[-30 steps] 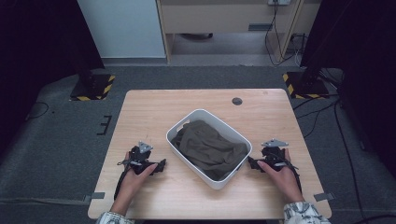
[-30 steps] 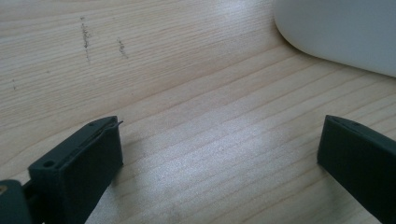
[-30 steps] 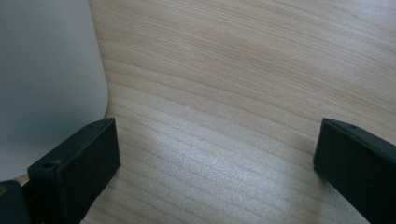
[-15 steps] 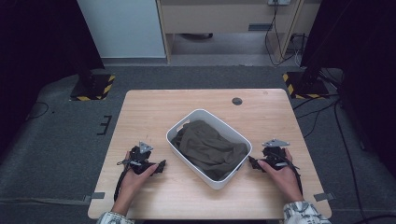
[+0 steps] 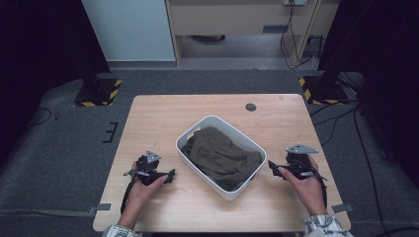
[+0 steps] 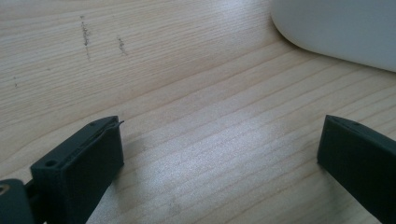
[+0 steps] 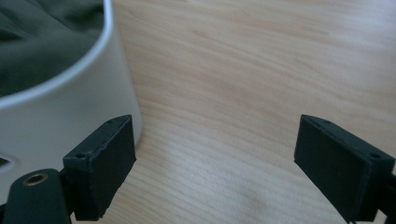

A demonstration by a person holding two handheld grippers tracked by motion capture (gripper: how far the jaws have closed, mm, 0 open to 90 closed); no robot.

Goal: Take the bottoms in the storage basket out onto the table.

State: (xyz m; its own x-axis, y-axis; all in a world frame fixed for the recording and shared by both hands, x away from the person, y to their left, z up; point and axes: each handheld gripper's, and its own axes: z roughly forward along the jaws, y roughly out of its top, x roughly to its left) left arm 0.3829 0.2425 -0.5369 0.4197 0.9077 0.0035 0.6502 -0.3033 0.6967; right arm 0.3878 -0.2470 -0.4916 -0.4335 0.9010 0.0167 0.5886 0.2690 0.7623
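Here we are with the white basket (image 5: 197, 157) as our landmark, sitting slantwise in the middle of the wooden table (image 5: 163, 114). Starting left of it: the left gripper (image 5: 171, 175) rests on the wood just beside the basket's near-left wall, jaws spread wide, nothing between them but bare grain in the left gripper view, the basket's wall (image 6: 336, 28) curving past at the top right. Compared with a second ago, barely anything has shifted on this side; the hand sits where it sat.

In the basket itself: one dark olive garment (image 5: 220, 157), crumpled, filling most of the tub. That's the thing to be dealt with, and it lies untouched.

Right of the basket: the right gripper (image 5: 271, 167) sits just off the near-right corner, jaws also standing wide apart and empty; in its own view the basket wall (image 7: 70, 107) rises right next to one jaw, cloth (image 7: 42, 37) showing over the rim. It too has hardly budged, so I'd call this the poised start, work not yet begun.

Count: one basket, one garment, two grippers, plus one small dark disc (image 5: 251, 106) beyond the basket.
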